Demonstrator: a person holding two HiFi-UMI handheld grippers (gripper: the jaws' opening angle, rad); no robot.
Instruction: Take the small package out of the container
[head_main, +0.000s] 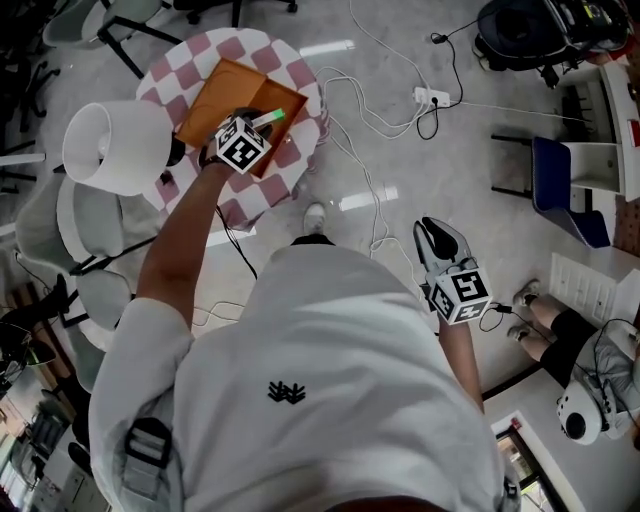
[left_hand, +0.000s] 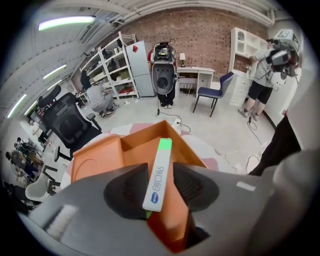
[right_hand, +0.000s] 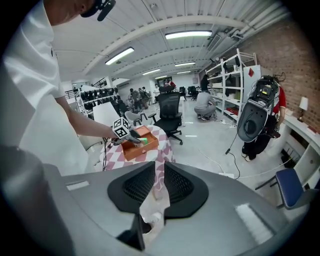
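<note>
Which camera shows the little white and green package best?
The left gripper view: the package stands big between the left claw's open jaws, blue print showing. The head view shows only its green tip past the marker cube. The right gripper view shows just a distant green speck.

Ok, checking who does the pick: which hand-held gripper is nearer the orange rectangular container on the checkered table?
Left. The left hand-held gripper is directly over the orange rectangular container; the right hand-held gripper hangs away from the checkered table, at the person's side.
</note>
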